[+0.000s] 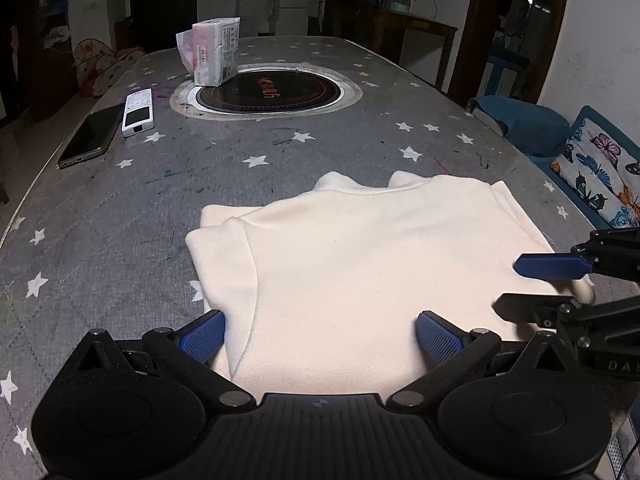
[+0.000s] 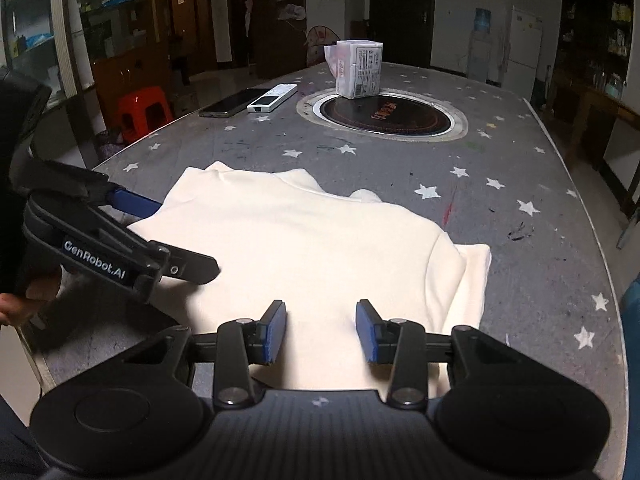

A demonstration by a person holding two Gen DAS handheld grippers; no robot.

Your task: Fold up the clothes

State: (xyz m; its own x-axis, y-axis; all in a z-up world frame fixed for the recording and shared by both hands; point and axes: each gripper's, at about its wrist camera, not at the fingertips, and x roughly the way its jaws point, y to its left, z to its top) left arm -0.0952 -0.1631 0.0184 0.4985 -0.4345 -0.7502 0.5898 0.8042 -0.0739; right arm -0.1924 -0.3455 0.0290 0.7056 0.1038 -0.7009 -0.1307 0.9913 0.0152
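The cream garment (image 1: 360, 264) lies partly folded on the near end of the star-patterned table (image 1: 120, 208), directly ahead of and below both hand-held grippers, with its near hem running under their fingertips. The left gripper (image 1: 320, 334) stands wide open, its blue pads apart over the cloth near the hem, with nothing pinched between them. The right gripper (image 2: 322, 330) is also open, though narrower, and its pads hover over the same near edge without visibly pressing on the fabric. In the left wrist view the right gripper appears side-on at the garment's right-hand edge; whether its lower finger touches the cloth there is hard to say through the lens distortion. The garment's longer side seems to run across the table from left to right, so each gripper sits close to its own end of the near hem, and neither is clearly the nearer. A likely next move is for both to pinch that hem and carry it away towards the far edge. The fabric looks soft and thick, like fleece, smooth on top, with a sleeve already folded in on the left side and two rounded lumps, perhaps a collar, at the far edge.
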